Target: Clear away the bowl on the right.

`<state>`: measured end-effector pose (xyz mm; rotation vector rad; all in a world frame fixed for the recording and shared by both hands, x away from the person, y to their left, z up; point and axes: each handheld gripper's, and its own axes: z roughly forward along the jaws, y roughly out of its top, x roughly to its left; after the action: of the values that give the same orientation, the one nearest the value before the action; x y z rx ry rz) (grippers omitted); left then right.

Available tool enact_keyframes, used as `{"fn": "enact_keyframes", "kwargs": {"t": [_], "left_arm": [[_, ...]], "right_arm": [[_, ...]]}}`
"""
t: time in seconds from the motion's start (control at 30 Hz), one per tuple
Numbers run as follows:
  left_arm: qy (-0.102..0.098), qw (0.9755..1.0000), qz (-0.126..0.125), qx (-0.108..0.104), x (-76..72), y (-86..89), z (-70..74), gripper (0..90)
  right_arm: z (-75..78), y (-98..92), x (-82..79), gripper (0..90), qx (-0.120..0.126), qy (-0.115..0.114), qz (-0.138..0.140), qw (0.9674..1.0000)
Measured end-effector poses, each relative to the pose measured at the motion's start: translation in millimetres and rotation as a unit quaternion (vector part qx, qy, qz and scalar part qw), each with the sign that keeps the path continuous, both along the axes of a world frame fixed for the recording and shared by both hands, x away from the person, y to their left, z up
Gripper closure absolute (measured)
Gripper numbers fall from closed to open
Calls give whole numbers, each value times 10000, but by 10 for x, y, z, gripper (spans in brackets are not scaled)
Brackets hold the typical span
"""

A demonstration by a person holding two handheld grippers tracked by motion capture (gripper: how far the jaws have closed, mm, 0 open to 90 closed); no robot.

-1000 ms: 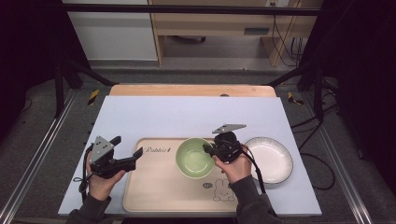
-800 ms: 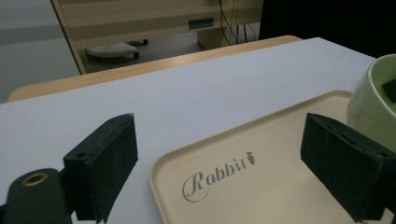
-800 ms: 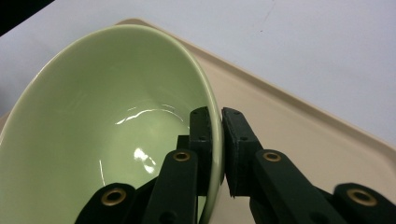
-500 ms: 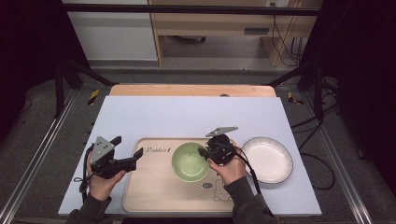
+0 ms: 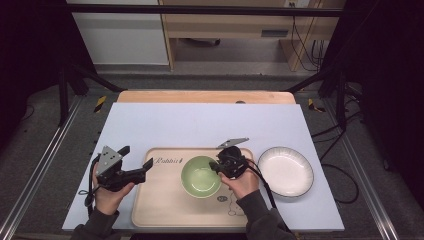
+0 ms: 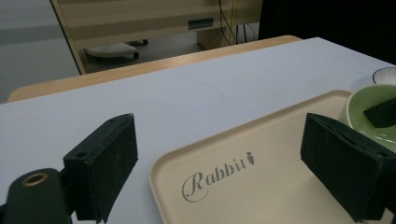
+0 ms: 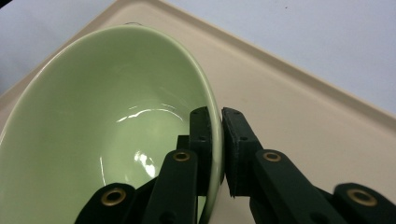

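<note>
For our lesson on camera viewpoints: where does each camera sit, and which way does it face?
High view: above the person's side, looking down on the table; both forearms and tools show.
Left gripper view: on the left tool, facing the Rabbit tray; open jaws.
Right gripper view: on the right tool, clamping the green bowl.
All share tray and bowl.

Green bowl [image 7: 107, 126]: glazed ceramic look, glossy, smooth, bright highlights inside. White plate [image 5: 285, 171]: same glossy glaze, dark rim line. Tray [image 6: 261, 186]: beige plastic, matt, smooth, printed lettering. Tabletop [image 5: 200, 125]: pale matt sheet over a wood edge. Right gripper [image 7: 219, 140] and left gripper [image 6: 224, 172]: matt black plastic, slightly rough pads, brass-coloured rivets.
</note>
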<state>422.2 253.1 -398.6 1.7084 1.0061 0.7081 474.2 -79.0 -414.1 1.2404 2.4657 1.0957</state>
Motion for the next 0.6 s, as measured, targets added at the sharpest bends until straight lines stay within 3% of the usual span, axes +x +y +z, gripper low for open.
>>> {"fn": "enact_keyframes", "kwargs": {"t": [0.17,0.6], "left_arm": [[0,10000,-5,16,0,-4,0,106],[1,10000,-8,21,0,-6,-3,106]], "right_arm": [[-24,38,-3,833,-38,133,-11,9999],[-131,114,15,833,-133,199,139,9996]]}}
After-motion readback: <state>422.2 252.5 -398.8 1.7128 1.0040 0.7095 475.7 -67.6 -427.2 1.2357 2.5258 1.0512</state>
